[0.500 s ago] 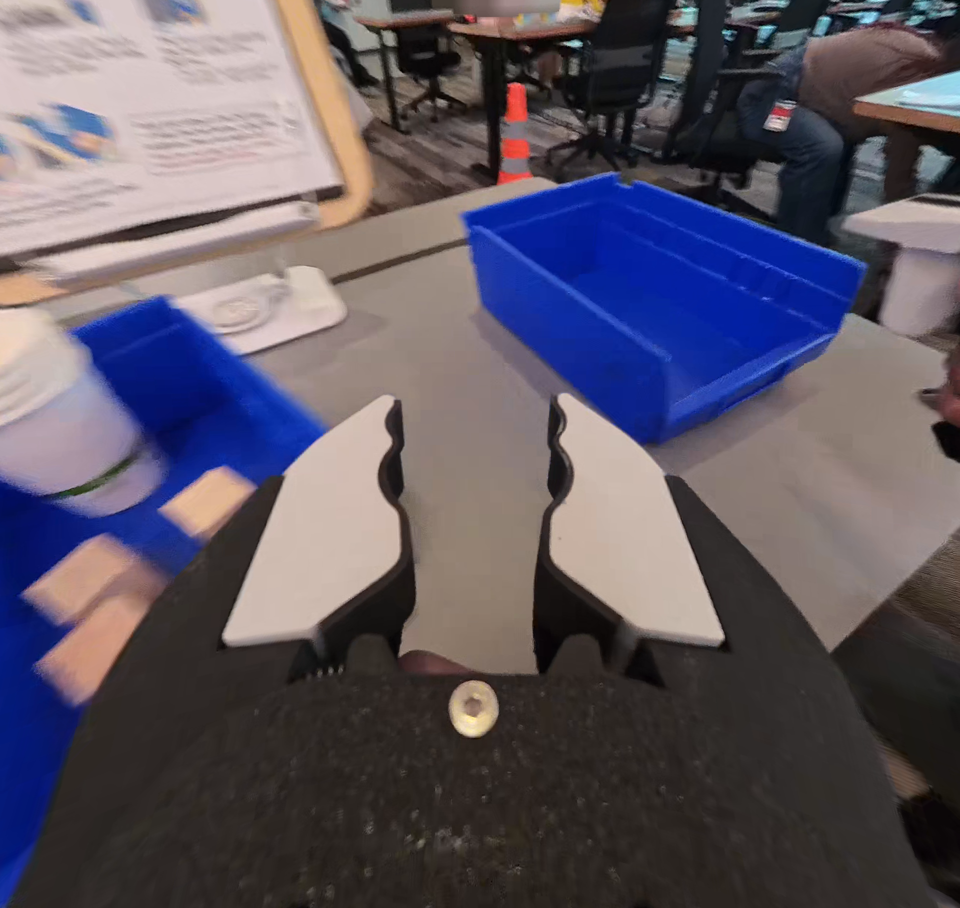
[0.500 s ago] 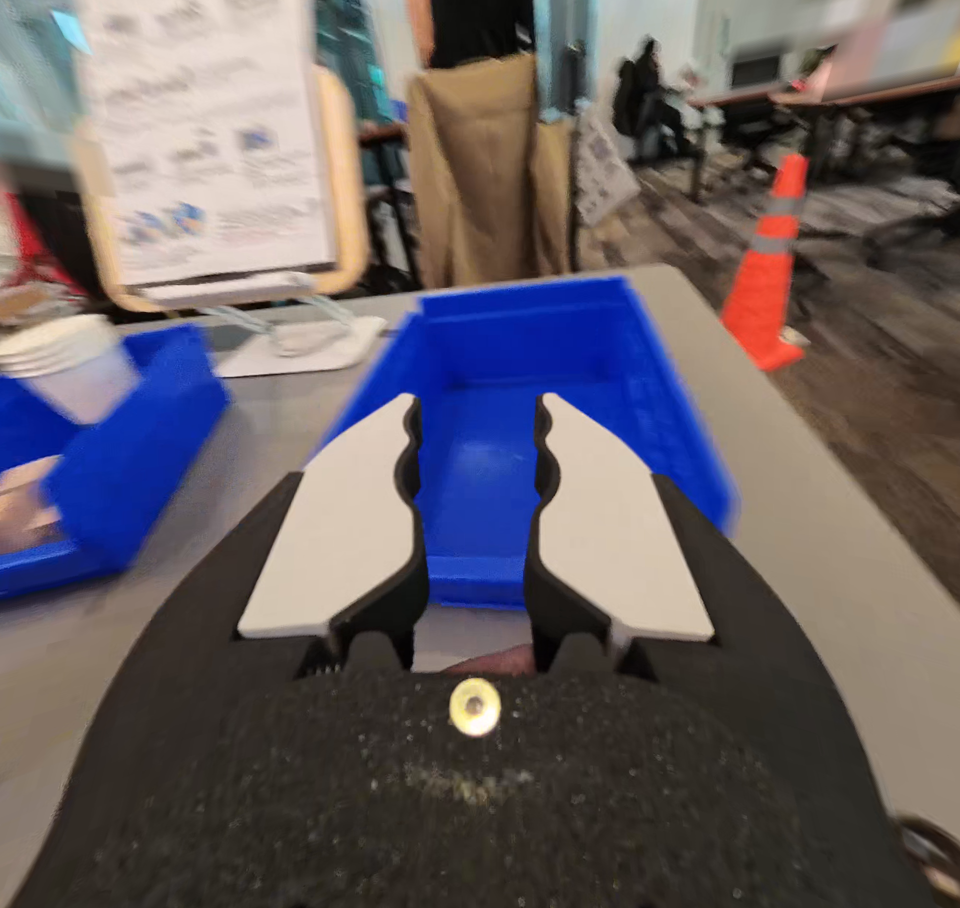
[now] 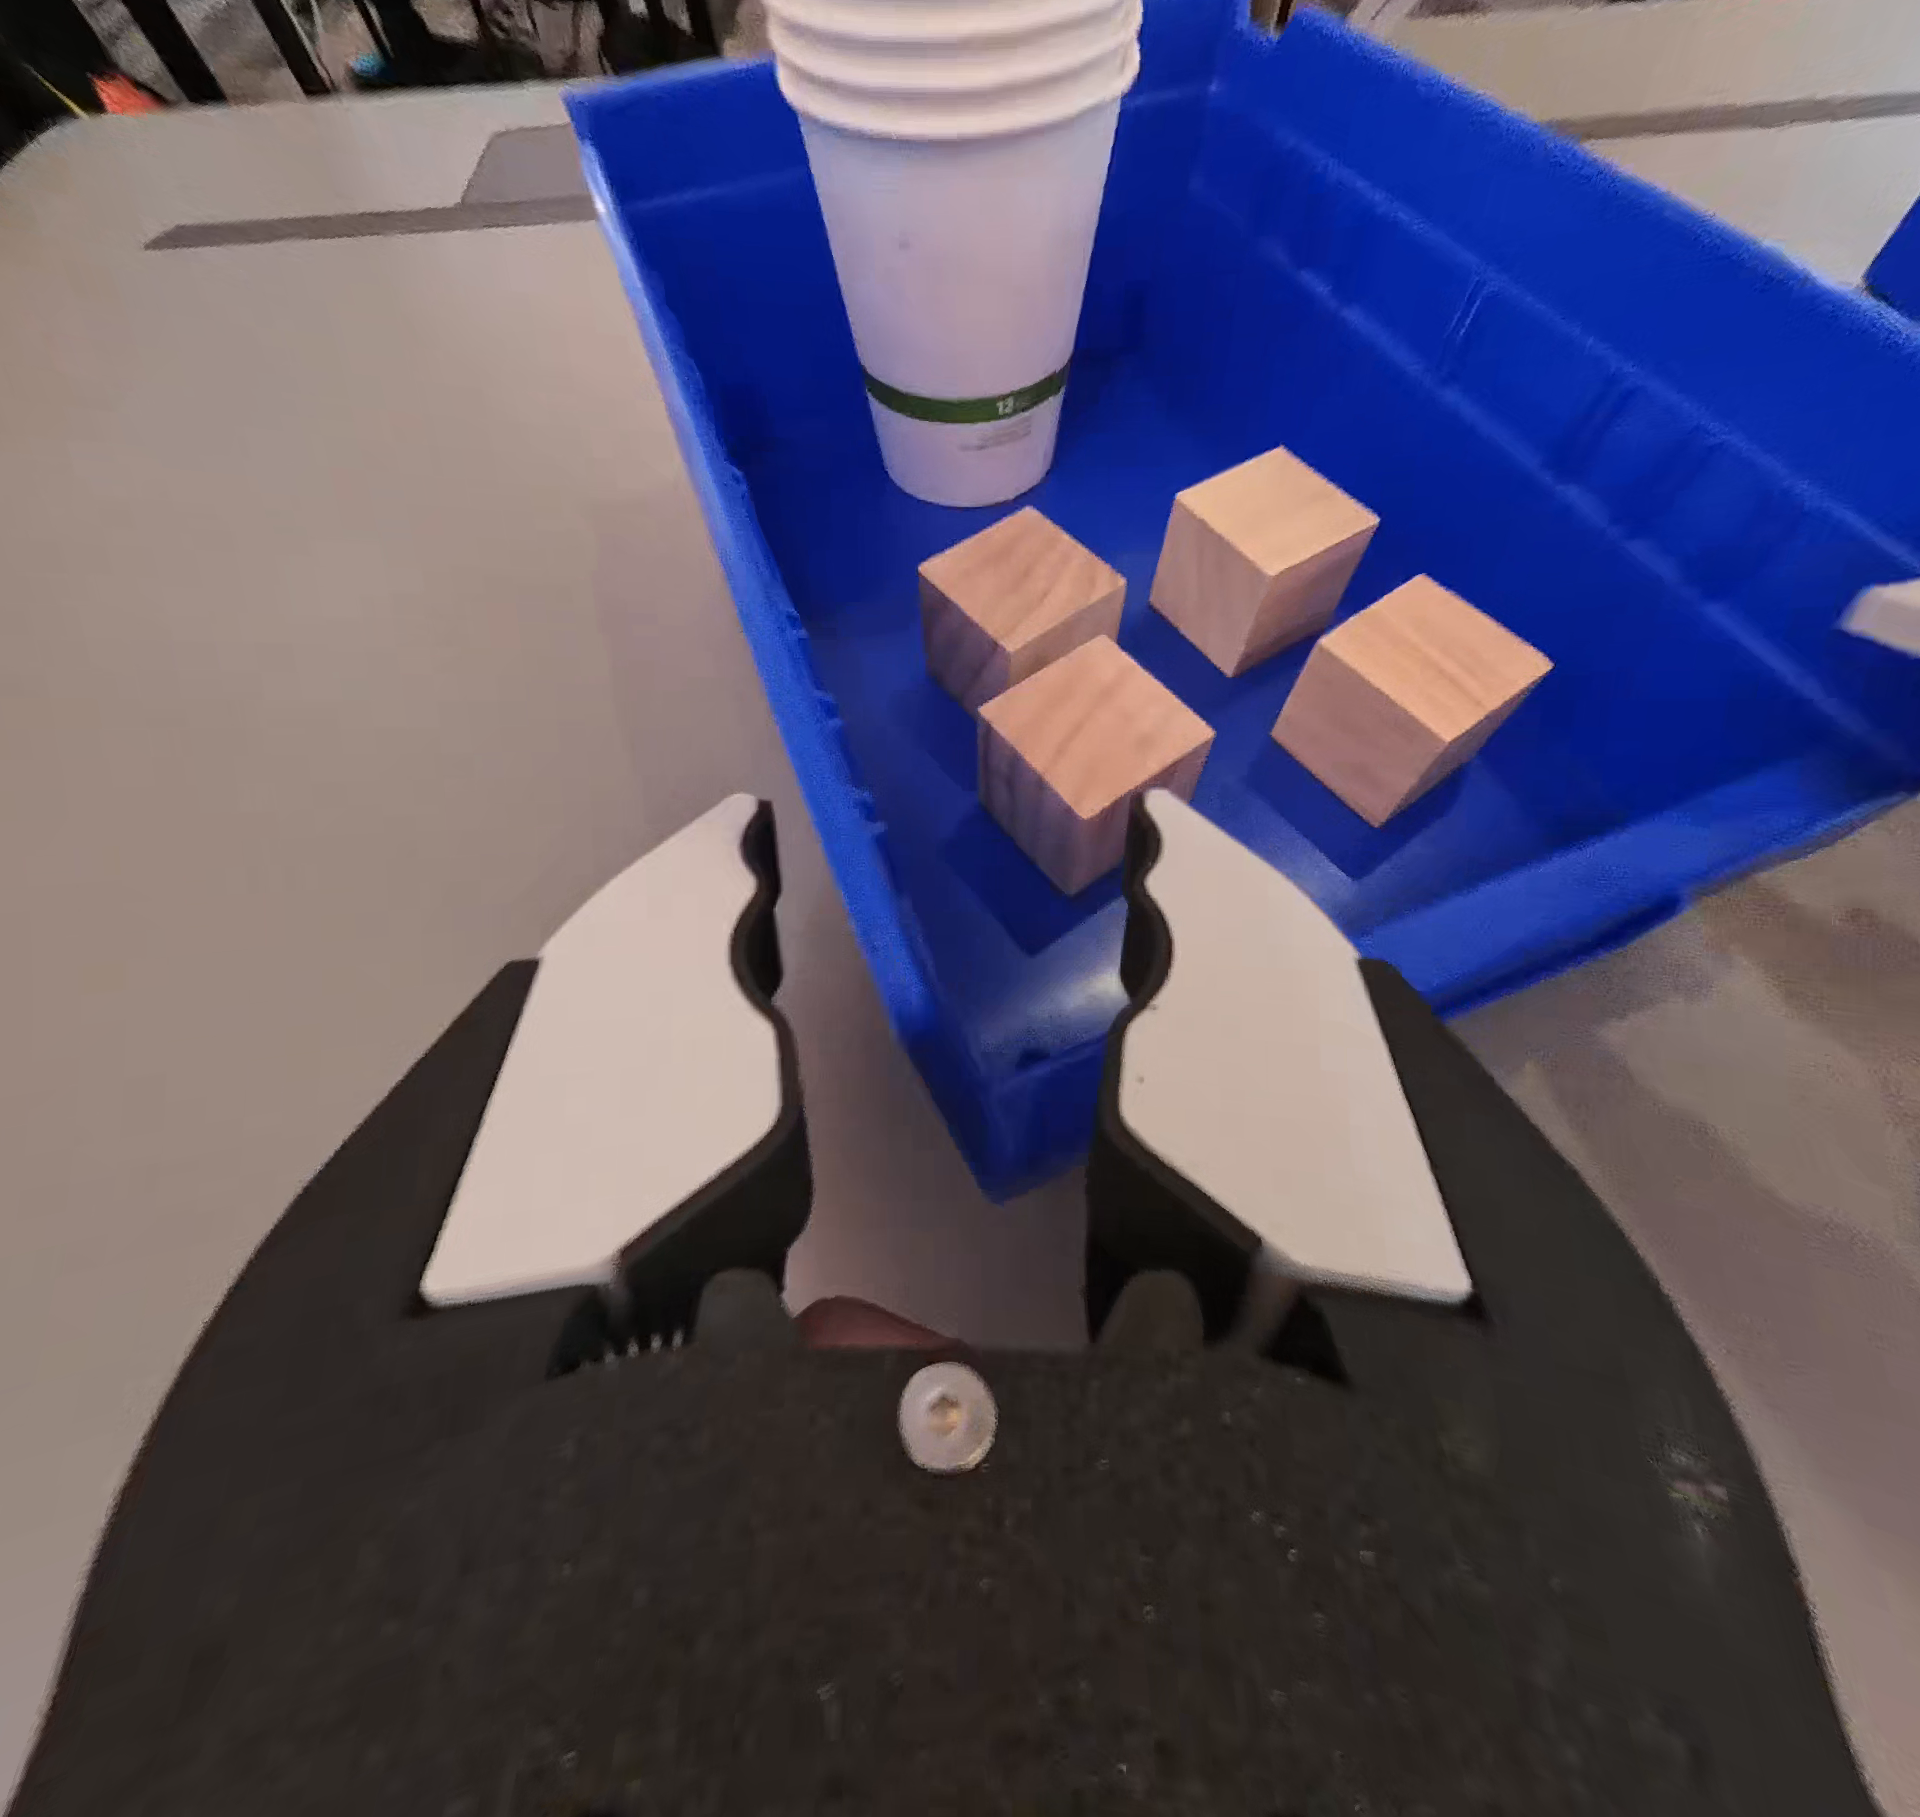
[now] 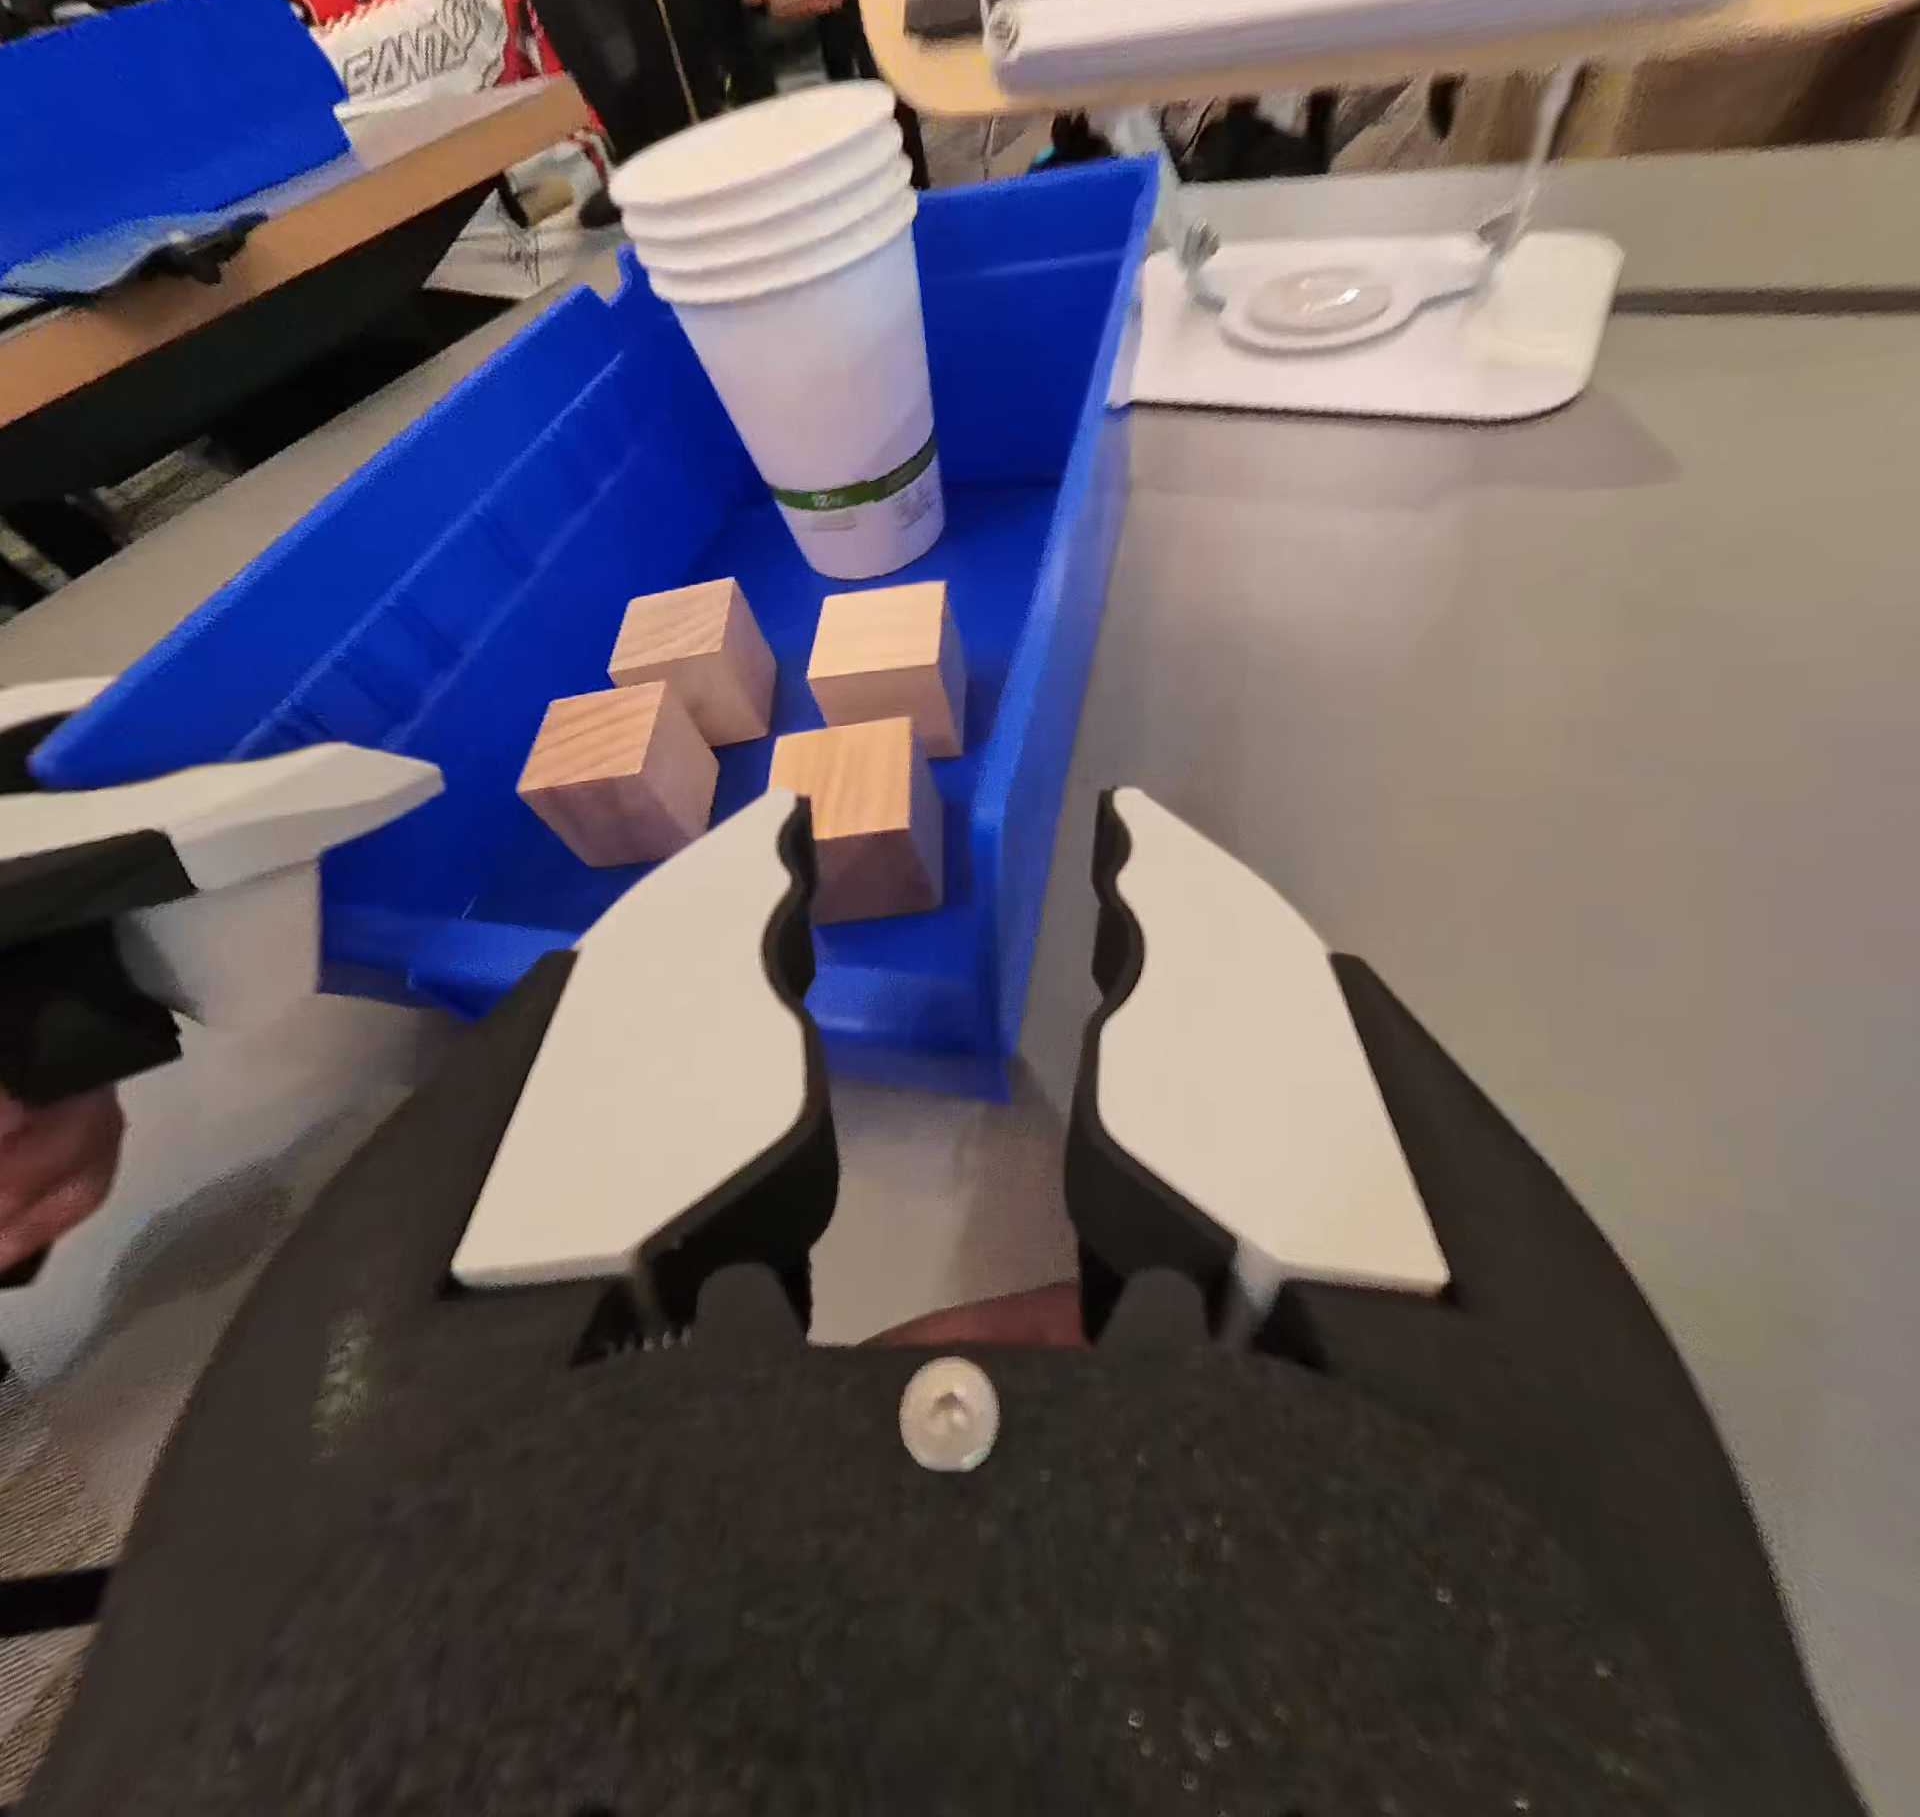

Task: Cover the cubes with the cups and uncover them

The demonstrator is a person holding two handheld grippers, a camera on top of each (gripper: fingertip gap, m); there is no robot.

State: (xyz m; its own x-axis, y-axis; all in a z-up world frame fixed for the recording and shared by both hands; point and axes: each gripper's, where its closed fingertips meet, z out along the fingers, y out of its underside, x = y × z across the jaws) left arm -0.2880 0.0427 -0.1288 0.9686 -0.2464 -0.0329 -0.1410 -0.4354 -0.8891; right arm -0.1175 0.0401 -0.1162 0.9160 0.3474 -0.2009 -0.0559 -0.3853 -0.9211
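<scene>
Both tools swung to bin point(image 3: 1351, 240): cups point(image 3: 956, 209), cubes point(image 3: 1226, 645).

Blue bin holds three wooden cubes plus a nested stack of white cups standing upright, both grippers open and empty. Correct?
Not quite: the blue bin holds four wooden cubes, not three; the left wrist view shows all four. The rest stands: stack of white cups upright, left gripper and right gripper open and empty.
</scene>
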